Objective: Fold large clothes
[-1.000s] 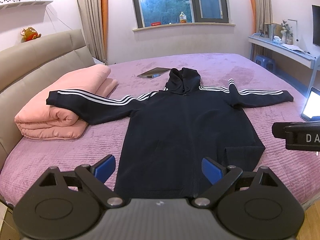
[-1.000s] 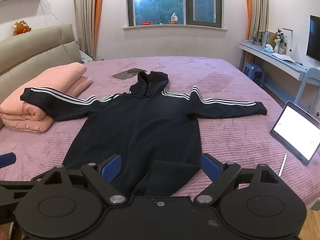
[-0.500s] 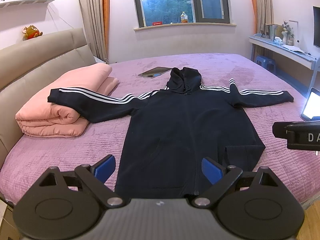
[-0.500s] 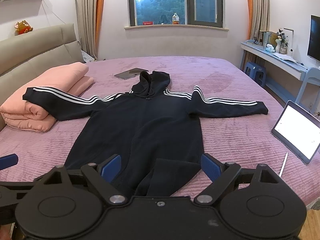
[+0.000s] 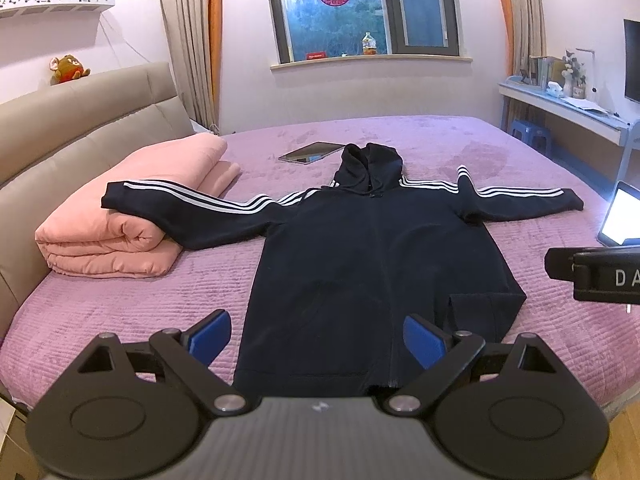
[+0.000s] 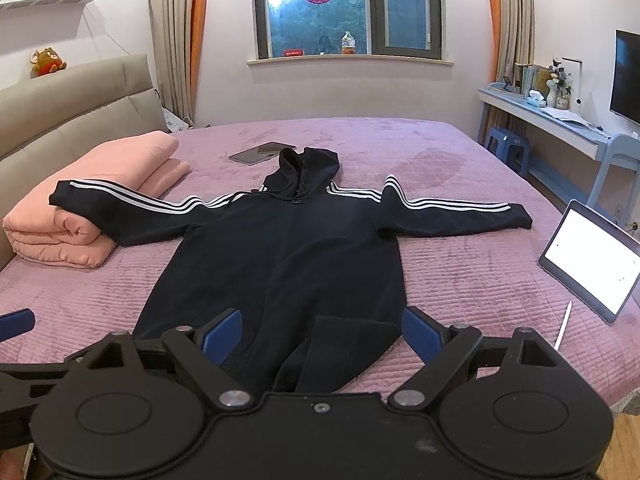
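Observation:
A dark navy hoodie (image 5: 360,264) with white sleeve stripes lies flat on the purple bed, sleeves spread, hood toward the window; it also shows in the right wrist view (image 6: 288,256). Its left sleeve end rests on a folded pink blanket (image 5: 132,216). The hem's right corner is flipped up (image 6: 340,340). My left gripper (image 5: 316,340) is open and empty, held over the hem. My right gripper (image 6: 322,334) is open and empty, over the hem's right part. The right gripper's side shows at the right edge of the left wrist view (image 5: 596,276).
A dark tablet (image 5: 312,152) lies on the bed behind the hood. A lit tablet (image 6: 592,264) and a white stylus (image 6: 563,330) lie at the bed's right edge. A padded headboard (image 5: 72,120) is at left; a desk (image 6: 552,120) and blue stool (image 6: 506,148) at right.
Both views have drifted slightly, with the bed and hoodie shifting a little right in frame. The hoodie has not moved and both grippers stay open.

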`<state>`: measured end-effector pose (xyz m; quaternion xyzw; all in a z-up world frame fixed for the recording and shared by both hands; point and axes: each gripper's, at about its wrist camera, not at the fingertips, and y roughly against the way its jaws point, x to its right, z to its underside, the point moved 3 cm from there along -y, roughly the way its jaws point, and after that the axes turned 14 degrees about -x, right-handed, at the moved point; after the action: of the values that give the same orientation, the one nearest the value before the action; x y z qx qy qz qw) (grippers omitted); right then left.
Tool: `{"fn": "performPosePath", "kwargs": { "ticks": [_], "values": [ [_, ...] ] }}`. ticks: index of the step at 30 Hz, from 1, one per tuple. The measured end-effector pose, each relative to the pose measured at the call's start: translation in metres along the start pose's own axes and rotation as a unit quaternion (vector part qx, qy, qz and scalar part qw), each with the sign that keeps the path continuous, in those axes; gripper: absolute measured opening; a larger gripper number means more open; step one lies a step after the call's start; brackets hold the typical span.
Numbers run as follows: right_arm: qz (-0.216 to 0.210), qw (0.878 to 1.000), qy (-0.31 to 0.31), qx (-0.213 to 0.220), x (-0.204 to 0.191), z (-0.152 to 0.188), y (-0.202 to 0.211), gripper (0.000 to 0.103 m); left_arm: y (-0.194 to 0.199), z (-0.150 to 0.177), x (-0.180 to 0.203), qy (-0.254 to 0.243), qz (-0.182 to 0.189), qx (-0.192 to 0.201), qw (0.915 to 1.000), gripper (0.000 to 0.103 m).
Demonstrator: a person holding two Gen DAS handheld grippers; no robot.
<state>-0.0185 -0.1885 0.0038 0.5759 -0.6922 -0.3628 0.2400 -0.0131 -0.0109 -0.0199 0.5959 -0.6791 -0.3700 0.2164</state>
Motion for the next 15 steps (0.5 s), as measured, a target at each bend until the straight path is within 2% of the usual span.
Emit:
{"fn": "performPosePath", "kwargs": {
  "ticks": [4, 8, 12, 15],
  "values": [
    [0.003, 1.000, 0.000, -0.007, 0.002, -0.001, -0.009, 0.103, -0.006, -0.002, 0.001, 0.000, 0.003, -0.006, 1.0000, 0.095],
    [0.004, 1.000, -0.005, -0.019, 0.010, -0.008, -0.036, 0.103, -0.029, -0.010, 0.002, 0.006, 0.008, -0.019, 0.9998, 0.095],
    [0.006, 1.000, -0.012, -0.023, 0.027, -0.020, -0.085, 0.103, -0.075, -0.024, 0.005, 0.021, 0.016, -0.037, 0.9990, 0.095],
    [0.013, 0.999, -0.026, -0.023, 0.048, -0.041, -0.138, 0.103, -0.128, -0.046, 0.008, 0.037, 0.023, -0.046, 0.9980, 0.095]
  ]
}}
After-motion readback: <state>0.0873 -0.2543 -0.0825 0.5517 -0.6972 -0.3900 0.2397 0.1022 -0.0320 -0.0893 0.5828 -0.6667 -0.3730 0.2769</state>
